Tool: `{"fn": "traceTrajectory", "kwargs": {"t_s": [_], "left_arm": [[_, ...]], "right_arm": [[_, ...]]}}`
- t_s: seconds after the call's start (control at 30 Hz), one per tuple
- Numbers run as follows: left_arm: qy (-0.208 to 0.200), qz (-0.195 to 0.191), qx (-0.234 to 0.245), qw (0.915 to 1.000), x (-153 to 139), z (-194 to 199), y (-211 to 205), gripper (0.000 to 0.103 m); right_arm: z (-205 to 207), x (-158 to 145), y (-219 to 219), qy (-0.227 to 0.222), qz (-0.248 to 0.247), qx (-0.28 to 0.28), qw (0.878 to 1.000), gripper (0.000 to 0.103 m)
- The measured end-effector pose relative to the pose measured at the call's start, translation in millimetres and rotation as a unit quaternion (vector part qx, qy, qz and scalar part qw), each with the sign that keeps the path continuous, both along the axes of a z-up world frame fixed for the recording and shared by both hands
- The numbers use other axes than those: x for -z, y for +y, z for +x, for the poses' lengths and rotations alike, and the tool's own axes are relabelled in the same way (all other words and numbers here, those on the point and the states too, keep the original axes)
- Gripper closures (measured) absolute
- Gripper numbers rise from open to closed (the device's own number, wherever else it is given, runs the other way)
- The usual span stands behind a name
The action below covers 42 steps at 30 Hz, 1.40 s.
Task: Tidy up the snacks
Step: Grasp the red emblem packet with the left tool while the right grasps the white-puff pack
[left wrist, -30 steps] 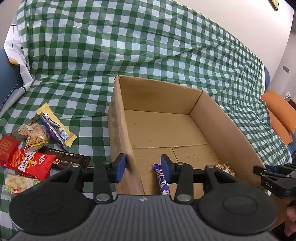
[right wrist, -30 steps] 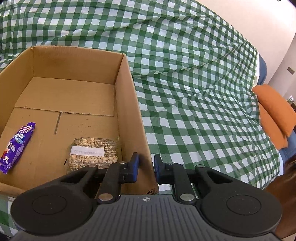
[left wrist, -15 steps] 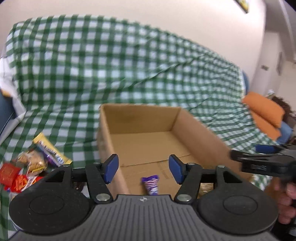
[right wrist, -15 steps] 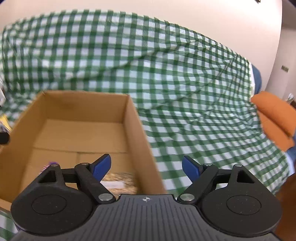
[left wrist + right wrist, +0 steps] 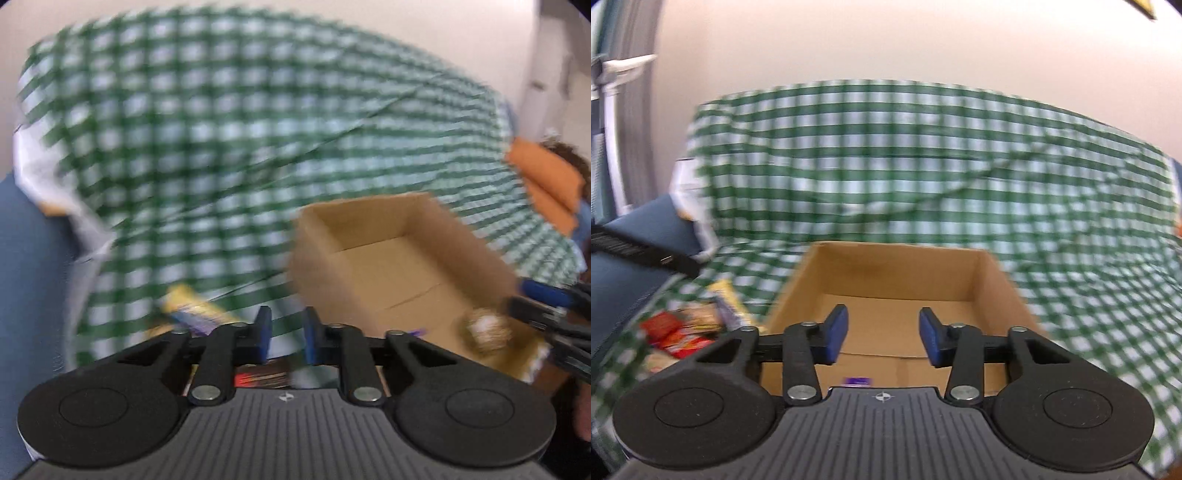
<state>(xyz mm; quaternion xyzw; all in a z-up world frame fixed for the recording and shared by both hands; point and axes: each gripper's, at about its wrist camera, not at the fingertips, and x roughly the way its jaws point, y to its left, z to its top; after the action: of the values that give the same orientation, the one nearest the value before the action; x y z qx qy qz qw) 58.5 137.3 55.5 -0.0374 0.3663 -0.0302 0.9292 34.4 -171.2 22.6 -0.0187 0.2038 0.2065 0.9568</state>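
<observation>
Checked cloth now blurred — both grippers closing, empty, box farther off.

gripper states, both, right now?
Left gripper: empty, jaws closing, narrow gap left.
Right gripper: empty, jaws closing, clearly apart.

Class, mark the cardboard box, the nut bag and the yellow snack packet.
Box [image 5: 897, 266]: right wrist view, far inner wall.
Nut bag [image 5: 485, 330]: left wrist view, blurred middle.
Yellow packet [image 5: 199, 306]: left wrist view, blurred upper part.

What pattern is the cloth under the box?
Green-and-white check cloth; clearest in the right wrist view.
</observation>
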Motion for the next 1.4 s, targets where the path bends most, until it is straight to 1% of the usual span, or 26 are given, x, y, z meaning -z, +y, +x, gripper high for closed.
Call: {"fn": "traceTrajectory", "kwargs": {"t_s": [0.07, 0.13, 0.17, 0.2, 0.23, 0.27, 0.33, 0.37, 0.43, 0.47, 0.57, 0.6, 0.63, 0.67, 0.7, 0.77, 0.83, 0.9, 0.97, 1.0, 1.07, 1.13, 1.23, 1.3, 1.37, 1.4], "left_arm": [[0.022, -0.021, -0.030, 0.9991, 18, 5, 33, 0.088], [0.032, -0.051, -0.070, 0.9957, 41, 0, 63, 0.088], [0.059, -0.063, -0.086, 0.9926, 54, -1, 76, 0.088], [0.082, -0.055, -0.108, 0.9892, 61, 0, 87, 0.088], [0.080, -0.052, -0.130, 0.9869, 61, 1, 98, 0.088], [0.075, -0.065, -0.147, 0.9841, 61, -1, 108, 0.088], [0.083, -0.098, -0.162, 0.9783, 65, -1, 120, 0.088], [0.091, -0.094, -0.165, 0.9776, 68, 1, 121, 0.088], [0.099, -0.066, -0.157, 0.9803, 70, 4, 118, 0.088], [0.102, -0.060, -0.153, 0.9811, 71, 7, 117, 0.088], [0.113, -0.061, -0.150, 0.9802, 77, 9, 119, 0.085], [0.115, -0.057, -0.152, 0.9800, 77, 11, 119, 0.085], [0.115, -0.056, -0.153, 0.9799, 78, 8, 118, 0.084], [0.117, -0.059, -0.153, 0.9795, 79, 9, 119, 0.081], [0.121, -0.062, -0.153, 0.9789, 82, 9, 120, 0.080], [0.127, -0.059, -0.155, 0.9780, 87, 12, 122, 0.075], [0.132, -0.055, -0.158, 0.9772, 90, 15, 123, 0.071], [0.138, -0.052, -0.162, 0.9758, 94, 17, 125, 0.069], [0.143, -0.044, -0.165, 0.9748, 97, 20, 126, 0.061], [0.145, -0.041, -0.167, 0.9744, 99, 23, 126, 0.059], [0.146, -0.032, -0.173, 0.9734, 102, 26, 127, 0.048], [0.149, -0.027, -0.179, 0.9721, 106, 30, 129, 0.044], [0.156, -0.018, -0.179, 0.9712, 113, 37, 130, 0.042], [0.169, -0.004, -0.176, 0.9696, 121, 42, 129, 0.042], [0.188, 0.008, -0.165, 0.9683, 129, 47, 127, 0.042], [0.194, 0.013, -0.157, 0.9682, 132, 48, 125, 0.042]], "right_arm": [[-4, -1, 14, -0.002, -0.011, -0.026, 1.000, 0.063], [-9, -1, 29, -0.002, -0.018, -0.046, 0.999, 0.063], [-10, -1, 37, 0.001, -0.018, -0.060, 0.998, 0.063], [-13, -1, 45, 0.003, -0.018, -0.072, 0.997, 0.063], [-15, -1, 53, 0.001, -0.025, -0.079, 0.997, 0.063], [-20, 0, 62, 0.002, -0.027, -0.097, 0.995, 0.063], [-26, 2, 79, 0.003, -0.029, -0.130, 0.991, 0.063], [-28, 4, 88, 0.004, -0.028, -0.150, 0.988, 0.062], [-32, 9, 108, 0.009, -0.029, -0.187, 0.982, 0.060], [-34, 13, 119, 0.015, -0.031, -0.204, 0.978, 0.057], [-34, 27, 149, 0.038, -0.047, -0.237, 0.970, 0.049], [-33, 31, 157, 0.043, -0.056, -0.244, 0.967, 0.037], [-30, 37, 169, 0.056, -0.070, -0.253, 0.963, 0.019], [-27, 43, 177, 0.067, -0.080, -0.263, 0.959, 0.012], [-25, 50, 185, 0.073, -0.091, -0.269, 0.956, 0.012], [-20, 62, 199, 0.072, -0.120, -0.264, 0.954, 0.012], [-12, 70, 209, 0.078, -0.132, -0.262, 0.953, 0.012], [-6, 76, 214, 0.078, -0.136, -0.261, 0.953, 0.011], [4, 81, 220, 0.081, -0.137, -0.266, 0.951, 0.009], [7, 83, 224, 0.082, -0.137, -0.270, 0.950, 0.009], [13, 90, 232, 0.088, -0.133, -0.277, 0.947, 0.008], [18, 96, 239, 0.093, -0.129, -0.287, 0.945, 0.008], [23, 102, 247, 0.099, -0.132, -0.297, 0.941, 0.008], [24, 106, 249, 0.109, -0.135, -0.305, 0.936, 0.008], [25, 112, 251, 0.121, -0.138, -0.315, 0.931, 0.008], [23, 114, 250, 0.120, -0.141, -0.319, 0.929, 0.008]]}}
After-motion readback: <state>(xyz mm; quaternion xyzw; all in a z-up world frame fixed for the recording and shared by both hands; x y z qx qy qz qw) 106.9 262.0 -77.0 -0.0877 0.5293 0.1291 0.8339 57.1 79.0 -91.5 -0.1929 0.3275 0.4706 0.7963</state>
